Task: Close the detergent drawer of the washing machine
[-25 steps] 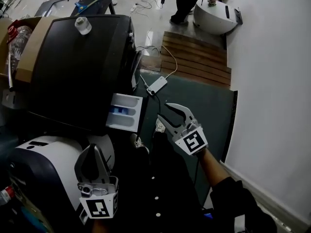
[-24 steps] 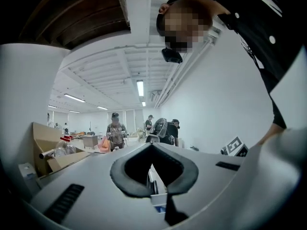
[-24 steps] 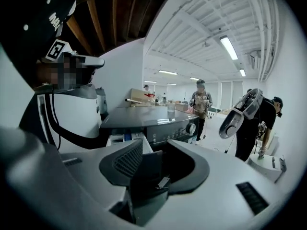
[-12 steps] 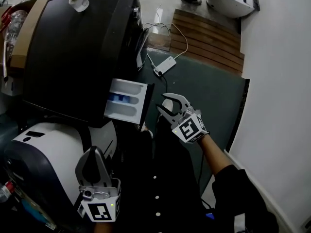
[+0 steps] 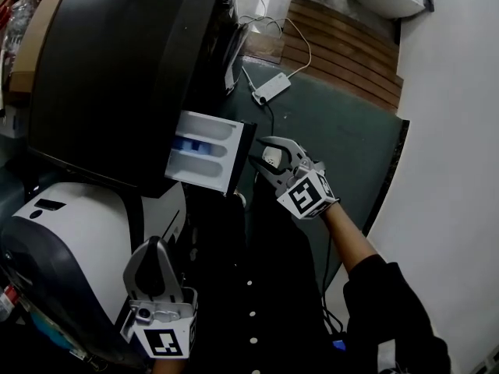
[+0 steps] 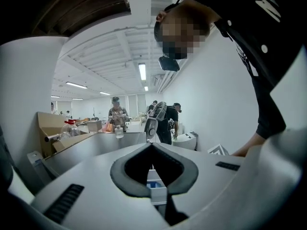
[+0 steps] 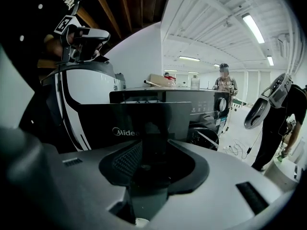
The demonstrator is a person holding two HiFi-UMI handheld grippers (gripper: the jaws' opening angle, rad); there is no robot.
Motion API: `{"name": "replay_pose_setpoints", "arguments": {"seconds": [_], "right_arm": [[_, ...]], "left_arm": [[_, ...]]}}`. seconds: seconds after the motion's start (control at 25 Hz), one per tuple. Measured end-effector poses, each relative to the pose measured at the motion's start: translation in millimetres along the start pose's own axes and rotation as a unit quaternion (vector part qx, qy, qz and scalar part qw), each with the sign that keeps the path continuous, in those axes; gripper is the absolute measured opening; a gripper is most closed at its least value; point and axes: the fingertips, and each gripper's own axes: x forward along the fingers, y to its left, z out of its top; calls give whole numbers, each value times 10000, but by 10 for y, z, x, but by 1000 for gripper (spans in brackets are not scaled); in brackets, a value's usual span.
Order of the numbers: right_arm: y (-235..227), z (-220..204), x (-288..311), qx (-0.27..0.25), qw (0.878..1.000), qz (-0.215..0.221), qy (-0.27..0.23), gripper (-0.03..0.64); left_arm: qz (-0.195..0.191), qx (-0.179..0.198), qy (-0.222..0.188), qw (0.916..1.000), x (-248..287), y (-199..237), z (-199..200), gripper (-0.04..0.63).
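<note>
Your white plastic detergent drawer with the blue insert (image 5: 204, 150) stands pulled out of the front of the black-topped washing machine (image 5: 117, 76), its dark front panel facing your right tongs (image 5: 259, 151). Those tongs point at the panel from just beside it, with your arm stretched forward. The jaws are apart and grip nothing. Your left tongs (image 5: 156, 248) sit low by the rounded white-and-black appliance (image 5: 70, 232), jaws together and empty. Whether the right tongs touch the panel is hard to make out.

Detergent drawer (image 5: 204, 153) is seen pulled out from the front of the washing machine (image 5: 109, 76). Right gripper (image 5: 257, 151) is placed just to the right of the drawer's front panel. Left gripper (image 5: 156, 248) is positioned nearer the person, beside a rounded appliance (image 5: 62, 240). A power strip (image 5: 270, 89) lies on the floor mat (image 5: 343, 139) behind.
</note>
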Motion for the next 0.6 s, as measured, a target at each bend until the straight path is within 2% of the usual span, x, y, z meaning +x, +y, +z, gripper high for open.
{"name": "replay_pose_setpoints", "arguments": {"seconds": [0.4, 0.6], "right_arm": [[27, 26, 38, -262, 9989, 383, 102, 143], [25, 51, 88, -236, 9988, 410, 98, 143]], "left_arm": [[238, -219, 211, 9993, -21, 105, -162, 6], [243, -270, 224, 9991, -22, 101, -205, 6]]}}
